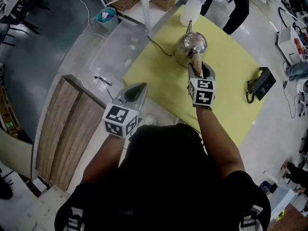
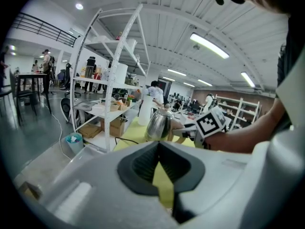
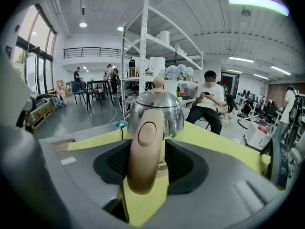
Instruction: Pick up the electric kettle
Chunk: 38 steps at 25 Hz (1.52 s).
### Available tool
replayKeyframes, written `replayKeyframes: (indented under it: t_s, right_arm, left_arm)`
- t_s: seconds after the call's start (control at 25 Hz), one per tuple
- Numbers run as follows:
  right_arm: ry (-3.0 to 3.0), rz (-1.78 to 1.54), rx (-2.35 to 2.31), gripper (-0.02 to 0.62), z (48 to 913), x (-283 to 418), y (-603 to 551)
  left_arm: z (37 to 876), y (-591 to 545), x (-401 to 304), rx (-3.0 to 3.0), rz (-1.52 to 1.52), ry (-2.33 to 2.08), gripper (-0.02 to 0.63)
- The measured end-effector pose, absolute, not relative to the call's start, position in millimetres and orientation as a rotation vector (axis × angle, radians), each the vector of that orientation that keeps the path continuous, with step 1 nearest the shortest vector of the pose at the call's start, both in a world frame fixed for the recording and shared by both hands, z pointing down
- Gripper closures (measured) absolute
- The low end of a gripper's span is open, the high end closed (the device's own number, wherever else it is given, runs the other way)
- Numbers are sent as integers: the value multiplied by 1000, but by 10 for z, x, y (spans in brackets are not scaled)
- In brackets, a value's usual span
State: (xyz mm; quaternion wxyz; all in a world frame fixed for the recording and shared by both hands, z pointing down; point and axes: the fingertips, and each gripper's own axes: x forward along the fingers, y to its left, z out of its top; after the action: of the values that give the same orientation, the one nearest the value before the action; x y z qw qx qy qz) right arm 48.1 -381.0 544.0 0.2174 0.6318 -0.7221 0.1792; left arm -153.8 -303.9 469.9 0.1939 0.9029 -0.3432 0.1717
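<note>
A shiny steel electric kettle (image 1: 192,46) with a tan handle (image 1: 196,61) stands on a yellow mat (image 1: 231,66). My right gripper (image 1: 197,68) is at the handle. In the right gripper view its jaws stand wide on either side of the handle (image 3: 145,151), with a gap of yellow mat showing on the right side, so the right gripper (image 3: 147,145) is open. My left gripper (image 1: 139,88) hovers at the mat's near left edge, well apart from the kettle (image 2: 159,124). The left gripper (image 2: 158,147) has its tips together and holds nothing.
A white vase with flowers (image 1: 191,8) stands just beyond the kettle. A black device with a cord (image 1: 260,83) lies on the mat's right side. A dark cable (image 1: 159,47) runs off the mat's left. A wooden bench (image 1: 67,129) lies to the left, with a metal shelf (image 2: 114,80) behind.
</note>
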Motion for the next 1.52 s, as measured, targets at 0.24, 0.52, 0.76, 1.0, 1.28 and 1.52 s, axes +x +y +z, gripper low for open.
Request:
replayKeyframes:
  t_s: [0.24, 0.52, 0.76, 1.0, 1.28, 1.52]
  right_arm:
    - [-2022, 519, 1685, 434, 5509, 607, -3821]
    - [-2089, 479, 1597, 442, 5512, 632, -3878]
    - [-2132, 462, 1537, 440, 5524, 665, -3898]
    - [-2151, 468, 1531, 454, 5533, 689, -3894]
    - [-2184, 461, 1549, 457, 5530, 709, -3897]
    - [-2191, 457, 1538, 459, 5544, 708, -3891]
  left_arm:
    - [4736, -3016, -1417, 2533, 498, -937, 604]
    - [4777, -3046, -1318, 2518, 508, -940, 604]
    - [4822, -3054, -1260, 2497, 514, -954, 604]
    - [4735, -3052, -1149, 2516, 482, -971, 604]
    - [4740, -3064, -1158, 2500, 489, -1009, 604]
    - [4711, -3082, -1125, 2492, 478, -1021, 604]
